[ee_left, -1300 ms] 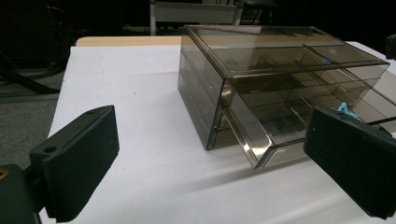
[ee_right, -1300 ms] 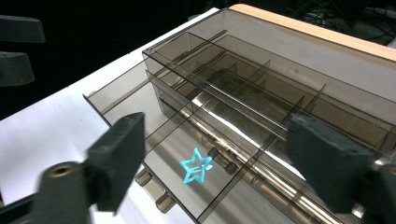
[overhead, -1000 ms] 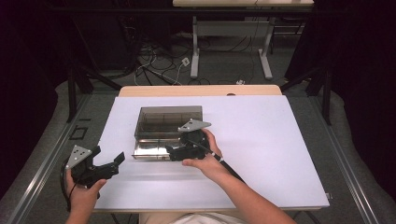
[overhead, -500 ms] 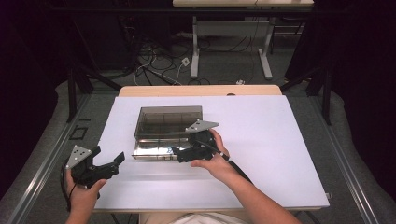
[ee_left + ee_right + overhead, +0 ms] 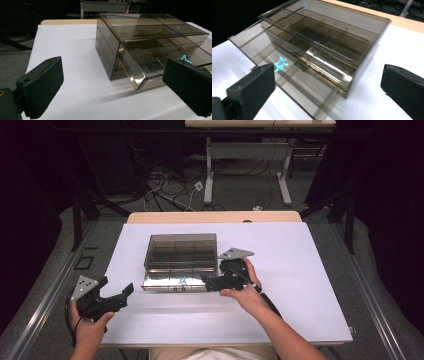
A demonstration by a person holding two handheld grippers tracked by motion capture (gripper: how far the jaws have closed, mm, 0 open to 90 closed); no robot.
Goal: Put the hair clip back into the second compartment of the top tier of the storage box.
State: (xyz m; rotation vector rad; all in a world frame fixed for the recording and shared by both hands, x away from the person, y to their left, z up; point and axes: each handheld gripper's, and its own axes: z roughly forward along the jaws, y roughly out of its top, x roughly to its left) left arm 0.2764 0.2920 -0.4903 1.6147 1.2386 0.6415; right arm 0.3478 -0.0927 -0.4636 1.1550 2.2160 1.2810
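Note:
A smoky see-through drawer box (image 5: 180, 251) stands mid-table, its bottom drawer (image 5: 172, 281) pulled out toward me. A small light-blue object (image 5: 183, 280) lies in that drawer, also in the left gripper view (image 5: 185, 59) and the right gripper view (image 5: 280, 64). My right gripper (image 5: 207, 282) is open at the drawer's front right corner, holding nothing; its jaws frame the box (image 5: 332, 32). My left gripper (image 5: 116, 287) is open near the table's front left, pointing at the box (image 5: 150, 32) and drawer (image 5: 140, 77) from a distance.
The white table top (image 5: 300, 285) lies bare to the right of the box and along the front. A wooden strip (image 5: 215, 216) runs along the far edge. Beyond it are cables and desk legs on the floor.
My right hand and gripper have shifted a little to the right along the front of the box. The left gripper has stayed where it was.

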